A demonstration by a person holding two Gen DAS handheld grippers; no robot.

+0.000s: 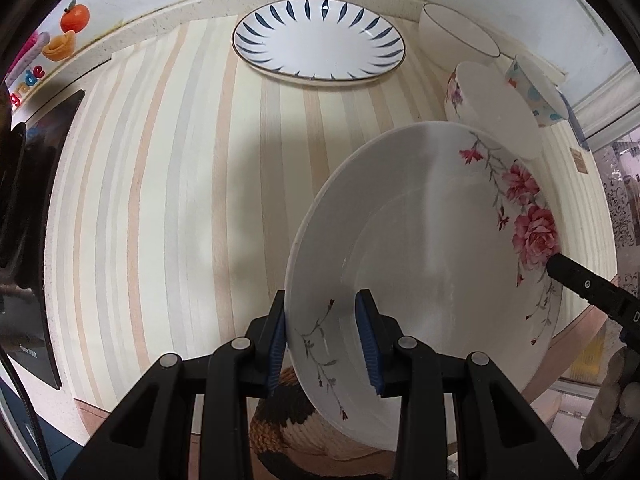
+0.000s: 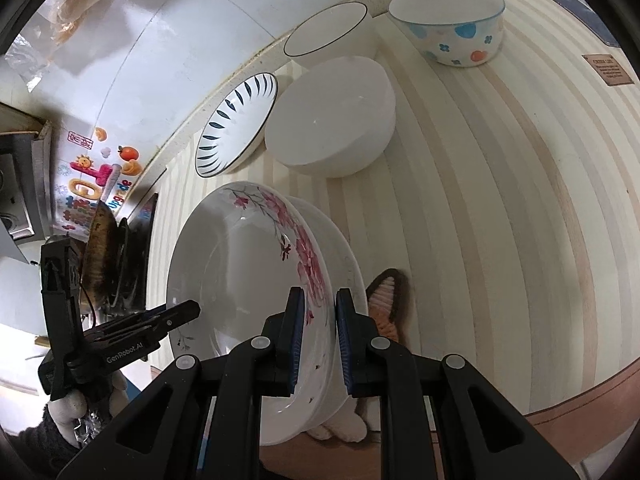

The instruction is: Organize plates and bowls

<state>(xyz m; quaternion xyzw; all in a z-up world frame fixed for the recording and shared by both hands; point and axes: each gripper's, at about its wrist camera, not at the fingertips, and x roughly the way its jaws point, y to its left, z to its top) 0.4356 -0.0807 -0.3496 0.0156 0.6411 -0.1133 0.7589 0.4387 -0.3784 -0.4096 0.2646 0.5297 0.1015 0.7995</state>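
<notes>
A white deep plate with pink roses (image 1: 432, 248) is held tilted above the striped table. My left gripper (image 1: 324, 336) is shut on its near rim. My right gripper (image 2: 316, 336) is shut on the opposite rim of the same rose plate (image 2: 240, 264). A white plate with blue leaf marks (image 1: 318, 38) lies at the back of the table, also in the right wrist view (image 2: 236, 120). A white bowl with a flower print (image 1: 492, 104) stands behind the rose plate, seen too in the right wrist view (image 2: 332, 120).
A white bowl with a dark rim (image 2: 332, 34) and a bowl with blue and orange prints (image 2: 452, 20) stand at the back by the wall. A dark stove top (image 1: 36, 220) lies left of the table. The table's front edge (image 2: 580, 400) is near.
</notes>
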